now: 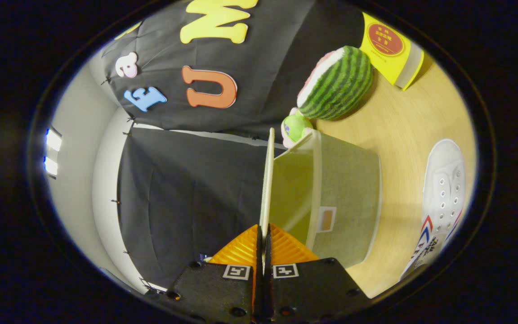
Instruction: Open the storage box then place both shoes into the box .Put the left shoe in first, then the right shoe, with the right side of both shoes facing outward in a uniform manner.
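Pale wooden worktop (398, 121) against black cloth — the fingers (263, 245) are clamped on the storage box (340, 193) lid (266, 180), swung up on edge just ahead, so opening looks underway; one white shoe (443, 189) lies beyond the box, not yet placed.

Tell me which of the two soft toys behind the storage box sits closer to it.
The small green plush figure, right against the grey fabric storage box's far corner. The striped watermelon-slice plush lies farther back, beside the yellow book. The tool is shut on the box's lid.
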A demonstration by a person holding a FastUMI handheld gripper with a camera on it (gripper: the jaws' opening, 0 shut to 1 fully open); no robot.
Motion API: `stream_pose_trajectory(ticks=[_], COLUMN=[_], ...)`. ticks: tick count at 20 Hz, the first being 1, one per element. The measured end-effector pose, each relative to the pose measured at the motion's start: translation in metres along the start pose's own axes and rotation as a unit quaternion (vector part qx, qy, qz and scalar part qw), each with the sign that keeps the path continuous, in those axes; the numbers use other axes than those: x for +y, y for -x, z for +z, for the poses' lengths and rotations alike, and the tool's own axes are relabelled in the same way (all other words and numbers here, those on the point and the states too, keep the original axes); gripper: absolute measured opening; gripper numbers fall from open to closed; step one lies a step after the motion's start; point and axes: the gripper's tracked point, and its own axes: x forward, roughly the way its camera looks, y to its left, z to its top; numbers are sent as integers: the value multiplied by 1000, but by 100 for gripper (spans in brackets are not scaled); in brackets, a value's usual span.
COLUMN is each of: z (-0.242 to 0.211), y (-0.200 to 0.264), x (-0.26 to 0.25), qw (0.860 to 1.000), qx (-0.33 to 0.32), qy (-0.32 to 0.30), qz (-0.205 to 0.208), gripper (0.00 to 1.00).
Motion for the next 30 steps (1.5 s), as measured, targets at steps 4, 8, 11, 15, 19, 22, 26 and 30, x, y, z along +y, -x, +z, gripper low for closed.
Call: stream_pose_trajectory(ticks=[4, 8, 11, 15, 19, 22, 26, 30], z=[-3, -8, -7, -6, -15, -23, -30, -64], y=[-8, -32, -45, -62, -84, -111, -156, -194], x=[36, 43, 56, 73, 109, 132, 142, 169], qw=[1000, 999, 997, 995, 995, 995, 994, 997], qx=[-22, -41, -58, -80, -91, -92, -103, -70], qy=[8, -13, -42, -55, -38, -32, -29, -2], qz=[9, -28, -22, -30, -19, -6, -7, 19], gripper=[5, 5, 5, 6, 11, 19, 46, 82])
